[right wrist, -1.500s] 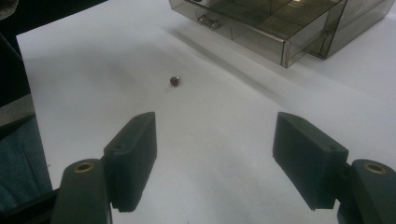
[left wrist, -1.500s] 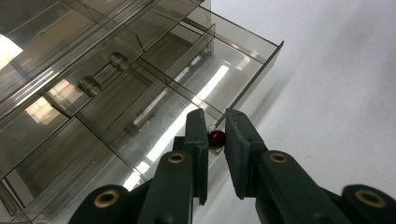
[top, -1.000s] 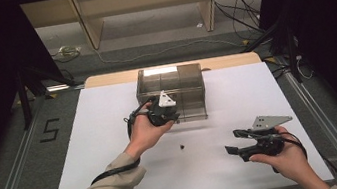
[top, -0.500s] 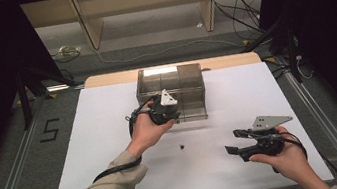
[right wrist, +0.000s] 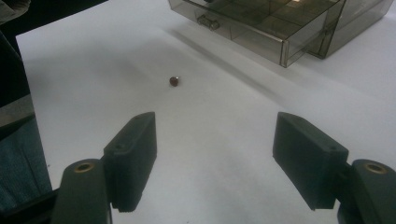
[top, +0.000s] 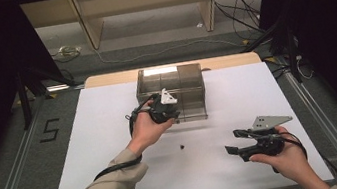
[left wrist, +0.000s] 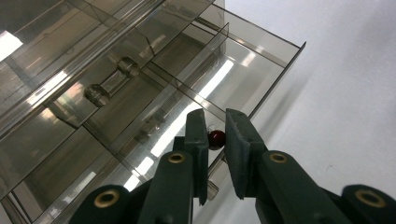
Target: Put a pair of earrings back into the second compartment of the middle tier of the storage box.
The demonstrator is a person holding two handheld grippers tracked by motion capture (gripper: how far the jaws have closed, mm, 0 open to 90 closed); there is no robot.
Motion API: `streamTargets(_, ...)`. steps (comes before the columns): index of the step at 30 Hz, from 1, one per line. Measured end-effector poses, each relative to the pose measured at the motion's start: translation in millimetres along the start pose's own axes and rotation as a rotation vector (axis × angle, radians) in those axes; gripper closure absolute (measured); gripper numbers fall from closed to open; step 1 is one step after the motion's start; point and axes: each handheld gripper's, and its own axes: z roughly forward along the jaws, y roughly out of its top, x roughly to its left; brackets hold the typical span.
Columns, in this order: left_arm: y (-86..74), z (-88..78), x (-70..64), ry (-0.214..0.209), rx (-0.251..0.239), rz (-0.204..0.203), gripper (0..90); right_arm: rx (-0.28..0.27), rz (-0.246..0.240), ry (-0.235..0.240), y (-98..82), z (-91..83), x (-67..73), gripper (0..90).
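Observation:
A smoky clear drawer box (top: 174, 81) stands at the back middle of the white table (top: 106, 134). My left gripper (top: 173, 115) is at its front, above a pulled-out drawer (left wrist: 261, 60). In the left gripper view its jaws (left wrist: 216, 122) stand narrow, shut on a small dark red bead (left wrist: 215, 138) over the drawer's front compartment. A second small dark bead (top: 182, 146) lies loose on the table in front of the box. My right gripper (top: 233, 142) rests at the near right, open and holding nothing; that bead (right wrist: 174, 81) lies ahead of its jaws (right wrist: 215, 135).
The box (right wrist: 280, 28) has several divided compartments and small drawer handles (left wrist: 109, 86). A sleeve and cable (top: 114, 183) cross the table's near left. A wooden shelf frame and cables stand on the floor beyond the table's far edge.

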Motion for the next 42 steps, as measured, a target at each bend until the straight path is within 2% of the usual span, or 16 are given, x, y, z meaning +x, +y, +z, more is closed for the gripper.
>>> streamTargets(42,1.1,14.6,13.5,0.02,0.032,-0.019,79.0,0.0,0.001,0.0,0.0,-0.1,-0.2,31.1)
